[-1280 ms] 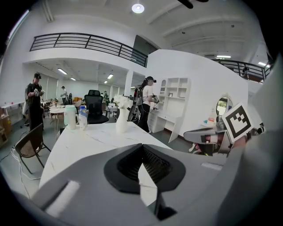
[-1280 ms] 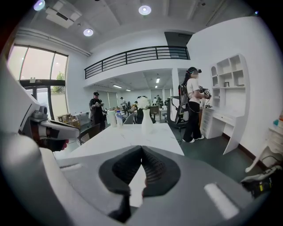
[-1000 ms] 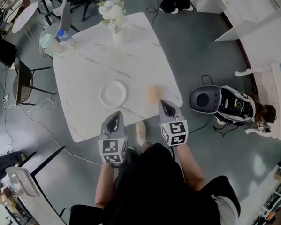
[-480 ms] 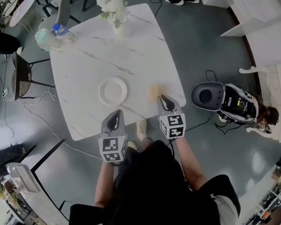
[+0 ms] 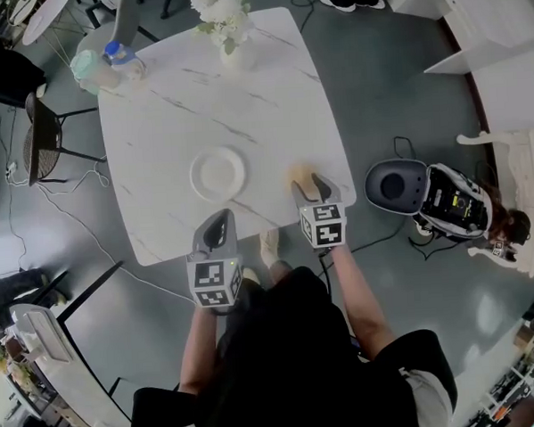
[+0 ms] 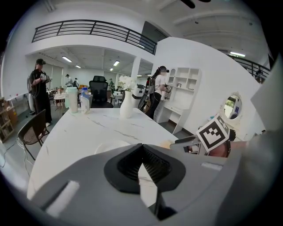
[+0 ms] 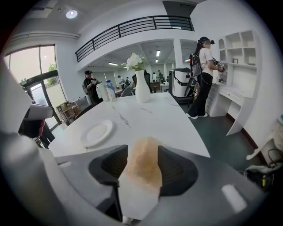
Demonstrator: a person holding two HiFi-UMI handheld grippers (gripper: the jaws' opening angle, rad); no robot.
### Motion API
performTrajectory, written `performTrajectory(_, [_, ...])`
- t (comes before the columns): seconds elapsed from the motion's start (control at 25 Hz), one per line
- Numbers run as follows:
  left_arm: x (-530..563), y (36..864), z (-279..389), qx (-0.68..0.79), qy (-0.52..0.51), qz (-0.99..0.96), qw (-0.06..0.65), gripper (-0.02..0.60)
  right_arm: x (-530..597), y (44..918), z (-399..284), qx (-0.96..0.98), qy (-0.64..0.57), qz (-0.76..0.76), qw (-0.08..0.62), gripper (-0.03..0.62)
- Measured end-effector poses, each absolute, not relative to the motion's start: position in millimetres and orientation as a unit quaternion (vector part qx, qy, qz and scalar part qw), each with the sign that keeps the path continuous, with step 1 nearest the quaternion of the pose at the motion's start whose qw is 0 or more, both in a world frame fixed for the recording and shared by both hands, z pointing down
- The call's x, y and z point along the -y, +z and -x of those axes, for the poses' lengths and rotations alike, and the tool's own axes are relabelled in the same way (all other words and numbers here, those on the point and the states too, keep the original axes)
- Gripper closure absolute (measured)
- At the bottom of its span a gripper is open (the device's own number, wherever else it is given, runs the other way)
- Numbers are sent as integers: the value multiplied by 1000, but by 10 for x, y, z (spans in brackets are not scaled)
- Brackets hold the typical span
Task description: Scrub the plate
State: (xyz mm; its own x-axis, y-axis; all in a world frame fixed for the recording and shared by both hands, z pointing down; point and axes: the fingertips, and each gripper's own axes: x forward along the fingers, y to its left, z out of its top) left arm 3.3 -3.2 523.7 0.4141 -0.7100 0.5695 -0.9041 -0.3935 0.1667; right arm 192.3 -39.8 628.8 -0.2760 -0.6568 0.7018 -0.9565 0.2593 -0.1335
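Observation:
A white plate point(image 5: 218, 173) lies on the white marble table point(image 5: 173, 115), near its front edge. To its right sits a tan sponge point(image 5: 297, 174). My right gripper point(image 5: 310, 186) is at the sponge. Its jaws have just been opening and now stand open, with the sponge point(image 7: 142, 165) in the gap between them and no pad pressing on it. The plate point(image 7: 96, 132) lies ahead to the left in the right gripper view. My left gripper point(image 5: 217, 223) hovers at the table's front edge below the plate, shut and empty, its tips point(image 6: 141, 146) meeting.
A white vase of flowers point(image 5: 228, 32) stands at the table's far edge, with a bottle and a cup point(image 5: 106, 67) at the far left corner. A chair point(image 5: 45, 144) stands left of the table. A round grey machine point(image 5: 395, 185) is on the floor at right.
My right gripper has moved forward and down to the sponge and its jaws have opened around it. The left gripper has hardly moved.

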Motion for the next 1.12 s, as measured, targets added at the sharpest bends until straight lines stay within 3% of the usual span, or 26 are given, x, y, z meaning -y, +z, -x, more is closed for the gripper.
performTrajectory(0.24, [32, 5246, 6, 502, 210, -806, 233, 574, 391, 6442, -1932, 736, 298, -536, 287, 390])
performTrajectory(0.64, [21, 5200, 40, 510, 209, -803, 229, 574, 382, 6507, -1965, 735, 309, -523, 301, 530])
performTrajectory(1.12, [-40, 5033, 140, 533, 200, -793, 216, 574, 477, 5943, -1919, 766, 264, -525, 260, 545])
